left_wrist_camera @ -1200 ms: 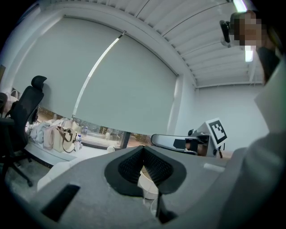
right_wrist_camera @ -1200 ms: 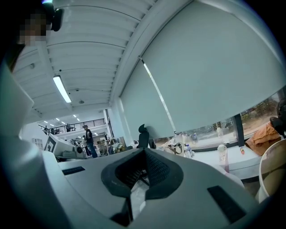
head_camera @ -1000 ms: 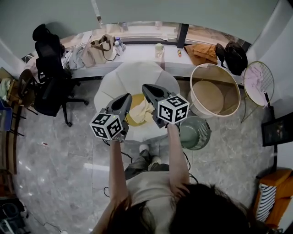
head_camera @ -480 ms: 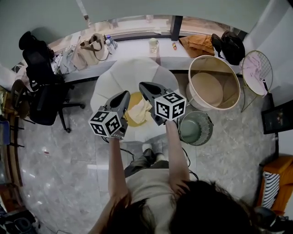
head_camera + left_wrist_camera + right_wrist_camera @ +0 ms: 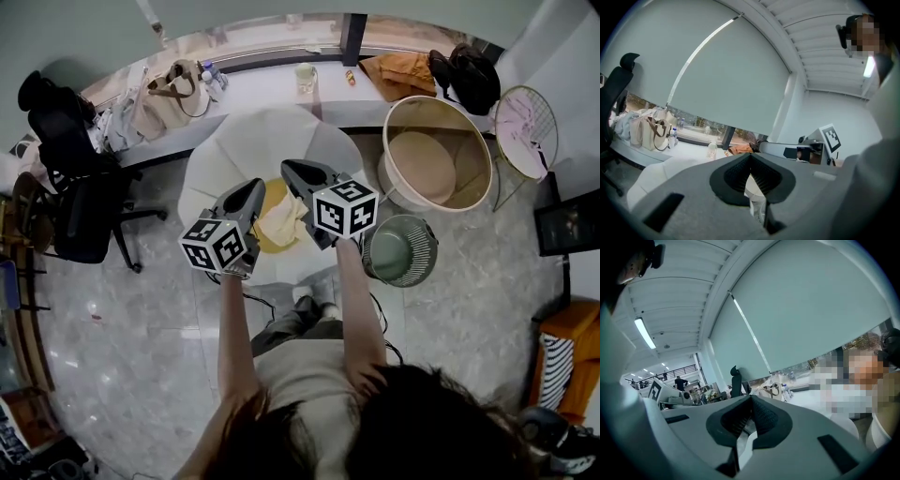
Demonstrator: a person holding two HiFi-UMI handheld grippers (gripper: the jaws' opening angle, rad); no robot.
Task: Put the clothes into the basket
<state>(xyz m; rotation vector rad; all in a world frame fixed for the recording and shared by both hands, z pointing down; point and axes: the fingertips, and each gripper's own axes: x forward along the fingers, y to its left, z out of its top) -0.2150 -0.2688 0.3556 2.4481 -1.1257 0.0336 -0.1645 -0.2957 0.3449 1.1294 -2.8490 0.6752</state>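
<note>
Head view: a person holds two grippers over a white round chair, with a cream garment bunched between them.
Left gripper and right gripper each have their jaws pressed fully together, and pale cloth shows in the slit just under the pads in both gripper views. The garment hangs above the chair seat. The tall beige basket stands on the floor just right of the chair, apart from the garment.
</note>
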